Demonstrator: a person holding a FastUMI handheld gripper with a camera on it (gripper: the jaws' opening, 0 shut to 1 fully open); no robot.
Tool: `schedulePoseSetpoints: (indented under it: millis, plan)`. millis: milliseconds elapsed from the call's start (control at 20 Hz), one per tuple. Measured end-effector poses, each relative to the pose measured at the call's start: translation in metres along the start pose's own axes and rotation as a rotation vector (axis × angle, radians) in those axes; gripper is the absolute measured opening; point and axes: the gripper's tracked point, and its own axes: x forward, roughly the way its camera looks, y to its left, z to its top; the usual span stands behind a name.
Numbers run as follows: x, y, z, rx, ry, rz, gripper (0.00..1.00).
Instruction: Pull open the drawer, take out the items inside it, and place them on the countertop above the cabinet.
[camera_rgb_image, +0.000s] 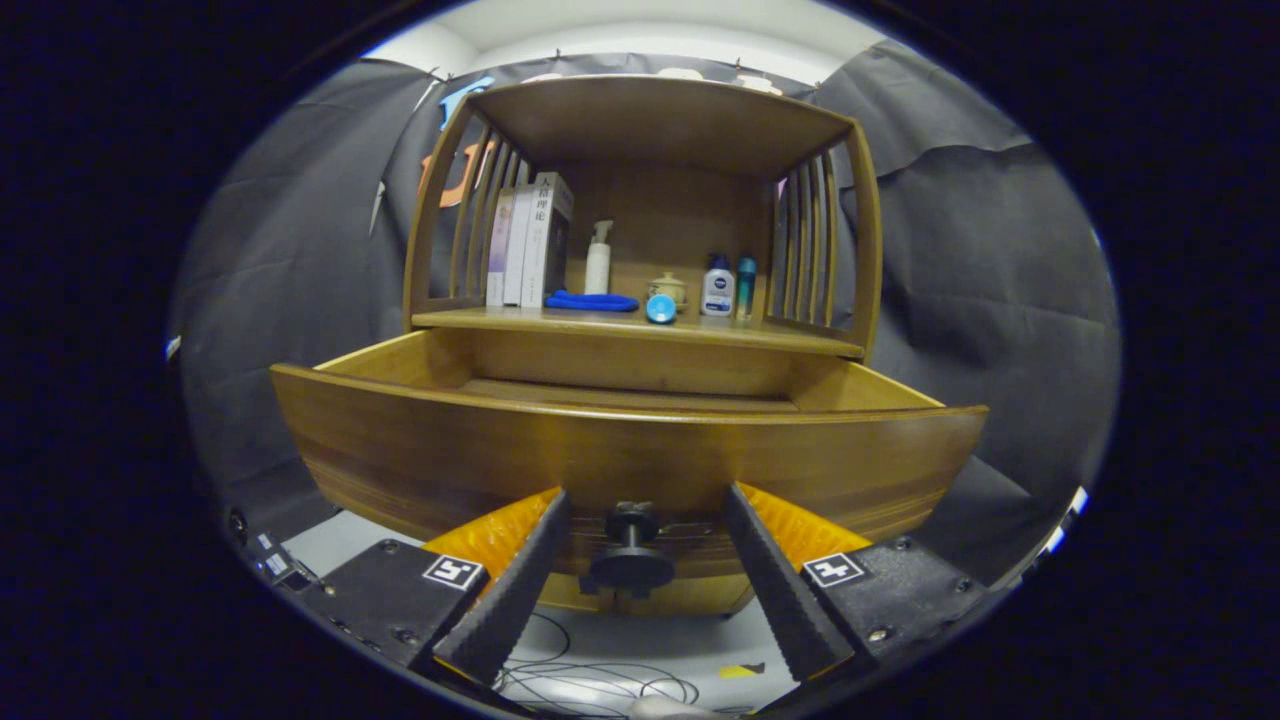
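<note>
The jaws (642, 500) stand wide apart with the drawer's knob (631, 548) between them, untouched by either finger. The drawer (620, 450) is pulled out from the cabinet (650, 120); on the bench (640, 325) above it stand books (528, 240), a blue cloth (592, 301) and bottles (717, 286)

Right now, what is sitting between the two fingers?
In the gripper view, the drawer's dark round knob sits between the open fingers, untouched, on the drawer front.
</note>
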Motion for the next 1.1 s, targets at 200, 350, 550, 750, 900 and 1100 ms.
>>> schedulePoseSetpoints:
  millis: [200, 350, 550, 750, 900, 1100]
  plan:
    - [0.019, 0.002, 0.007, 0.021, 0.015, 0.001, 1.00]
    - [0.038, 0.004, 0.019, 0.042, 0.011, 0.001, 1.00]
    - [0.064, 0.008, 0.027, 0.053, 0.014, -0.011, 1.00]
    - [0.088, 0.010, 0.035, 0.053, 0.011, -0.018, 1.00]
    - [0.104, 0.012, 0.040, 0.050, 0.008, -0.023, 1.00]
    - [0.124, 0.014, 0.046, 0.062, 0.008, -0.025, 1.00]
